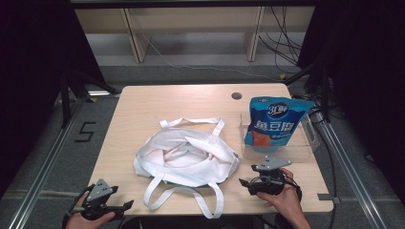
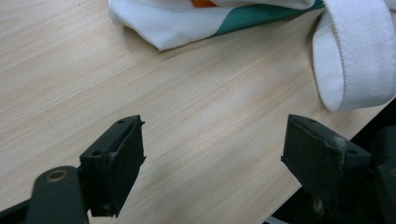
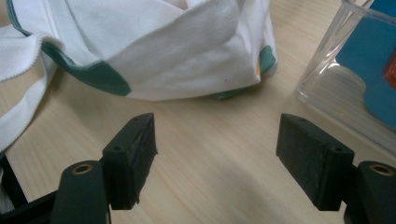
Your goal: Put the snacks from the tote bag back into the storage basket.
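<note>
A white tote bag point(image 1: 186, 155) with teal trim lies slumped open in the middle of the wooden table point(image 1: 143, 109), its straps spread to the front and back. A blue snack pouch point(image 1: 274, 121) stands in a clear plastic box point(image 1: 286, 151) at the right. My left gripper point(image 1: 125, 206) is at the table's front left corner, open and empty. In the left gripper view its jaws point(image 2: 212, 140) stand wide over bare wood, short of the bag's corner point(image 2: 187, 23) and a strap point(image 2: 350, 60). My right gripper point(image 1: 244, 183) is open at the front right. Its jaws point(image 3: 217, 135) point between the bag point(image 3: 163, 51) and the box point(image 3: 336, 88).
A round cable hole point(image 1: 236, 95) sits near the table's far edge. Wooden frame legs point(image 1: 136, 38) and cables point(image 1: 282, 43) lie on the floor beyond. Metal rails point(image 1: 52, 148) run along both sides of the table. A "5" mark point(image 1: 85, 132) is on the floor at left.
</note>
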